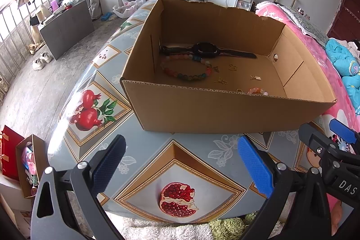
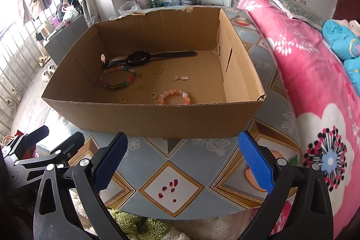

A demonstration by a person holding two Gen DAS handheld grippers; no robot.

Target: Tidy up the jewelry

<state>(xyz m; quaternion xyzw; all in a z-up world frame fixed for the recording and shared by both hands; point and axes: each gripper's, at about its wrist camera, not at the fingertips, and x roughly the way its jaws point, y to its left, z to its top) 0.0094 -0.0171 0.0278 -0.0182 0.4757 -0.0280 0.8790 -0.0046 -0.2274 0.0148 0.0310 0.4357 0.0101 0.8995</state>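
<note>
An open cardboard box (image 1: 202, 109) (image 2: 157, 118) stands on the table. Inside lie a black watch (image 1: 205, 50) (image 2: 144, 57), a multicolour bead bracelet (image 1: 186, 77) (image 2: 117, 79), a pink bead bracelet (image 2: 175, 96) (image 1: 257, 90), several small gold pieces (image 2: 158, 71) and gold rings (image 2: 153, 95). My left gripper (image 1: 180, 168) is open and empty, in front of the box. My right gripper (image 2: 182, 163) is open and empty, also in front of the box. The right gripper also shows in the left wrist view (image 1: 337, 138), and the left gripper in the right wrist view (image 2: 45, 141).
The table has a fruit-print cloth (image 1: 175, 163) (image 2: 171, 172). A pink floral blanket (image 2: 315, 82) on a bed lies right of the table. A fluffy rug (image 1: 171, 229) is below the table's near edge. A small carton (image 1: 29, 168) stands on the floor at left.
</note>
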